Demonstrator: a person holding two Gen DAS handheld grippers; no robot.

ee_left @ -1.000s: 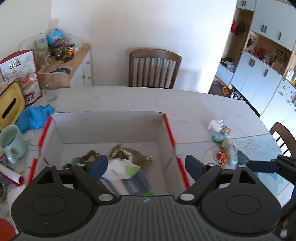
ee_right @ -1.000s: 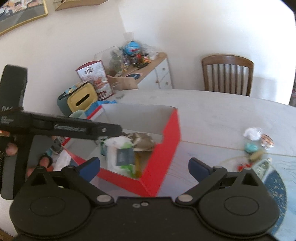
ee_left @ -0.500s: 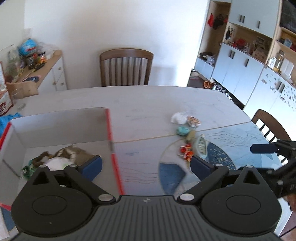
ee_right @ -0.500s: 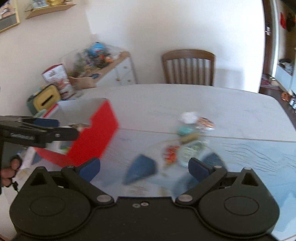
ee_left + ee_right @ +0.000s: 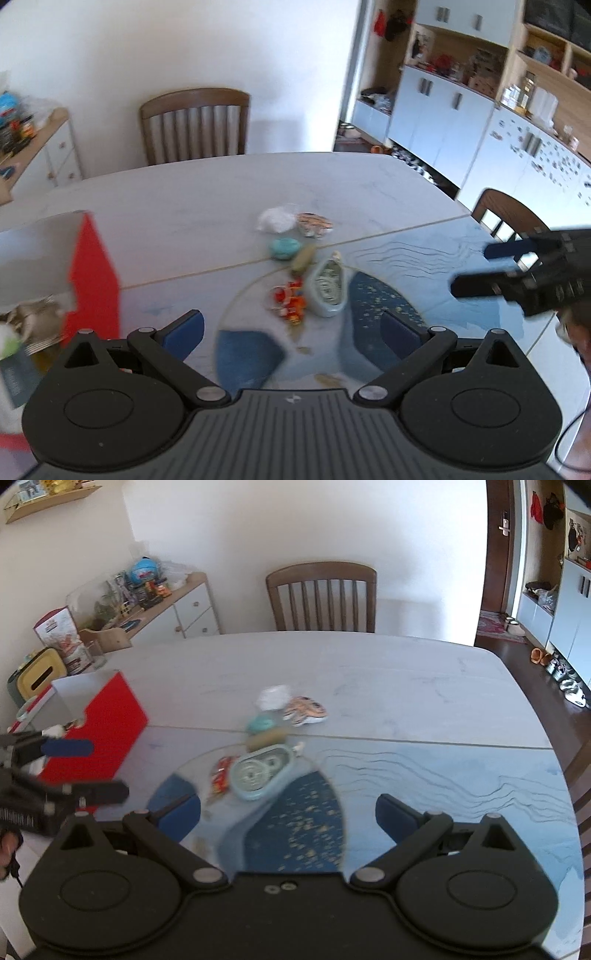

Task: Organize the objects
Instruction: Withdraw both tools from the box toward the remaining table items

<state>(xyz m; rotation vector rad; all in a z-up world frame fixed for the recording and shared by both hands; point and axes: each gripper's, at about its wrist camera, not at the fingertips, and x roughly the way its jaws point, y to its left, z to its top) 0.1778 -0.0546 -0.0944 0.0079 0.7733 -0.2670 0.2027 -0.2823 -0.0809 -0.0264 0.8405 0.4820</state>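
Note:
A red box (image 5: 94,273) with white inside stands at the table's left and holds several items; it also shows in the right wrist view (image 5: 98,731). A cluster of small objects lies mid-table: a pale blue oval tin (image 5: 328,288) (image 5: 258,771), red-orange trinkets (image 5: 290,299), a teal lump (image 5: 283,248), a white crumpled bag (image 5: 275,220) and a patterned pouch (image 5: 306,710). My left gripper (image 5: 291,332) is open and empty, just short of the cluster. My right gripper (image 5: 288,812) is open and empty near the tin.
The table (image 5: 369,672) has a round blue patterned mat (image 5: 295,823) under the tin. A wooden chair (image 5: 320,596) stands at the far side, another chair (image 5: 506,214) at the right. A sideboard (image 5: 166,605) with clutter is at the back left.
Both grippers swung right, away from the red box and toward the cluster of small objects. Both stayed open and empty.

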